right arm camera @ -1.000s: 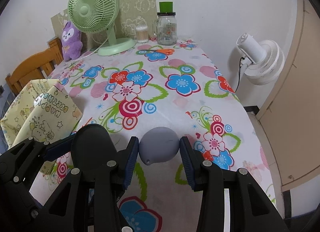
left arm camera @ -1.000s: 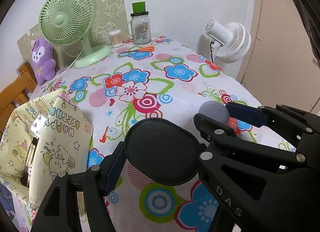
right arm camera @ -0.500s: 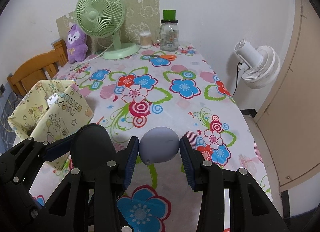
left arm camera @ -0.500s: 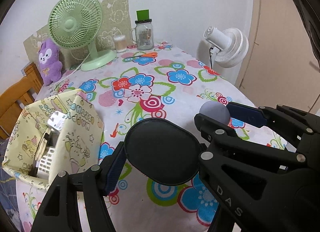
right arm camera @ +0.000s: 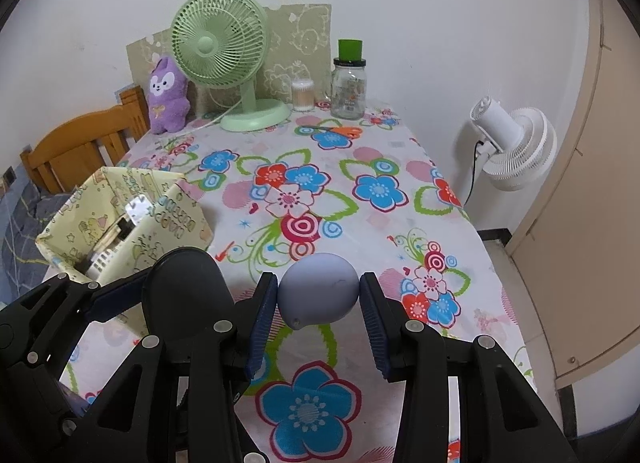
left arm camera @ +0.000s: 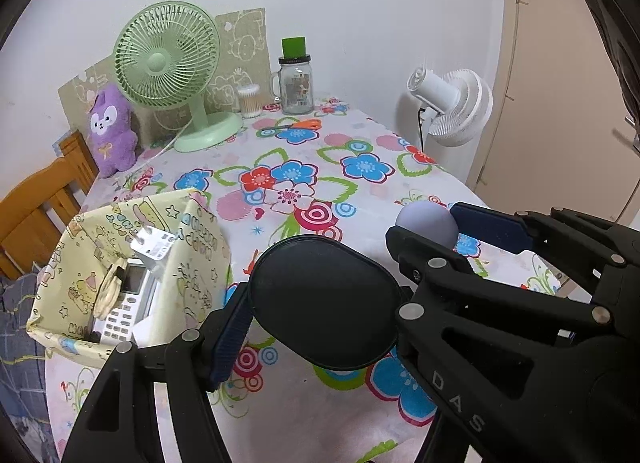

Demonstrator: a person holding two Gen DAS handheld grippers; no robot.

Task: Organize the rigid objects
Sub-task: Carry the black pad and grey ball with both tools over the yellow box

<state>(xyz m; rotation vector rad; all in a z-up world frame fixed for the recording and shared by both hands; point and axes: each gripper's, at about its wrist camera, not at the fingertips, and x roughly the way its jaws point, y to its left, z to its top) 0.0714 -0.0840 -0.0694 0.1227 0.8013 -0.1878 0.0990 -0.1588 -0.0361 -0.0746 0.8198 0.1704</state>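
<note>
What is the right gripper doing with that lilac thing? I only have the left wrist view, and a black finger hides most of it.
Observer: In the right wrist view the right gripper is shut on the lilac ball, with one blue pad pressed on each side.
Operator: Is it a true ball?
Observer: No. It is egg-like and narrows to a blunt tip at its lower left, with a small hole there.
Operator: Where is my black disc from there?
Observer: The black disc in the left gripper shows just left of the ball, at about the same height in the picture.

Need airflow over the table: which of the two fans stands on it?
The green fan, beside the purple plush; the white fan stands off the table's edge.
</note>
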